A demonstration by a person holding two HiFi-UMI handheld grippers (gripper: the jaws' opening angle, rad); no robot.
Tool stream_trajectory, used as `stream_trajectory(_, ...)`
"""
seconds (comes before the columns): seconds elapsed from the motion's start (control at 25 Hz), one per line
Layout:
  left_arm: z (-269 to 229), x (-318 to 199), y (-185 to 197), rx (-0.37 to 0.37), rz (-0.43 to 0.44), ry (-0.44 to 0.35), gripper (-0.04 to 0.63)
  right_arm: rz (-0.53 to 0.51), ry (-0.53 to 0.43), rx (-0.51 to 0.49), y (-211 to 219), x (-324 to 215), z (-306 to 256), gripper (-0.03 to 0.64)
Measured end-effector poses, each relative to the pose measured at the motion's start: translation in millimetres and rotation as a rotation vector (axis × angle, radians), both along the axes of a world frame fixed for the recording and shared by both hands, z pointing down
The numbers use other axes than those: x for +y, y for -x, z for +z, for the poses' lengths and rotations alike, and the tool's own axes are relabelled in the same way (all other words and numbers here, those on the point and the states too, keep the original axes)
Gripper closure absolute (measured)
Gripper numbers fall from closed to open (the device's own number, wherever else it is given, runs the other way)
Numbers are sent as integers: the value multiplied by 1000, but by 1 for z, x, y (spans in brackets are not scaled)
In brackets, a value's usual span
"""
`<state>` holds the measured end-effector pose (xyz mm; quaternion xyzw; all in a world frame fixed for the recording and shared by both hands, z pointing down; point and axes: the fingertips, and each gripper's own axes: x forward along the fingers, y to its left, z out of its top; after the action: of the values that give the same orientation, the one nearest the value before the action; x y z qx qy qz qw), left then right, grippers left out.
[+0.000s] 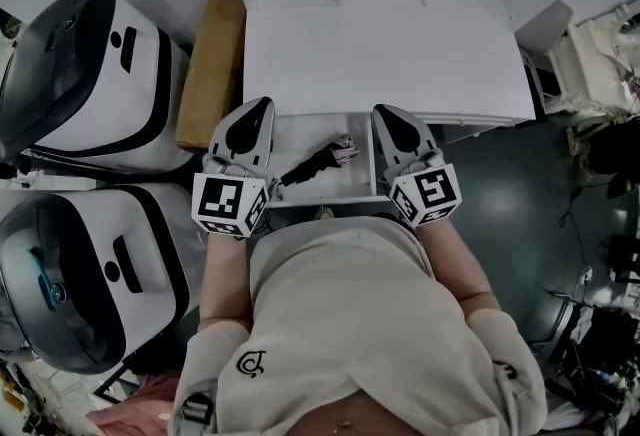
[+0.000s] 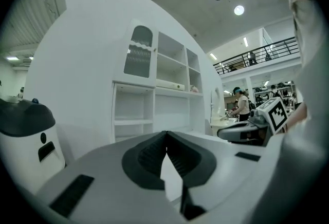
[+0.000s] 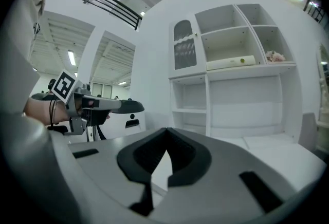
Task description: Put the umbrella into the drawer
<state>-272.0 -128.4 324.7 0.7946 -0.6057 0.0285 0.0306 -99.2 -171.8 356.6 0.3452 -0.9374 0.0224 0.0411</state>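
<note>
A dark folded umbrella [image 1: 316, 162] lies slantwise inside the open white drawer [image 1: 352, 186], which is pulled out from under the white desk top [image 1: 380, 54]. My left gripper [image 1: 262, 106] hangs over the drawer's left edge, shut and empty. My right gripper [image 1: 384, 112] hangs over the drawer's right edge, also shut and empty. Both are raised above the umbrella and do not touch it. In the left gripper view the left gripper [image 2: 166, 133] points level at white shelves. In the right gripper view the right gripper [image 3: 166, 130] has its jaws meeting at the tip.
Two big white-and-black machines [image 1: 85, 74] [image 1: 80, 274] stand at the left. A brown cardboard box [image 1: 212, 64] leans between them and the desk. White shelving [image 3: 231, 74] rises behind the desk. Cables and gear [image 1: 600, 324] crowd the dark floor at the right. People [image 2: 241, 105] stand far off.
</note>
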Motion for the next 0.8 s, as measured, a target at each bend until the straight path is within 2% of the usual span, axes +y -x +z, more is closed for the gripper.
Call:
stream_trajectory(0.24, -7, 5, -2, -8, -6, -17, 583, -3, -52, -23, 1, 5, -28, 611)
stream_trajectory(0.44, -12, 8, -8, 12, 6, -25, 583, -38, -64, -14, 3, 14, -29, 612)
stream_trajectory(0.64, -13, 12, -7, 36, 10, -24, 583, -11, -61, -13, 0, 14, -27, 612)
stream_trajectory(0.8, -11, 16, -5, 23, 5, -20, 583, -4, -63, -18, 1, 16, -27, 612)
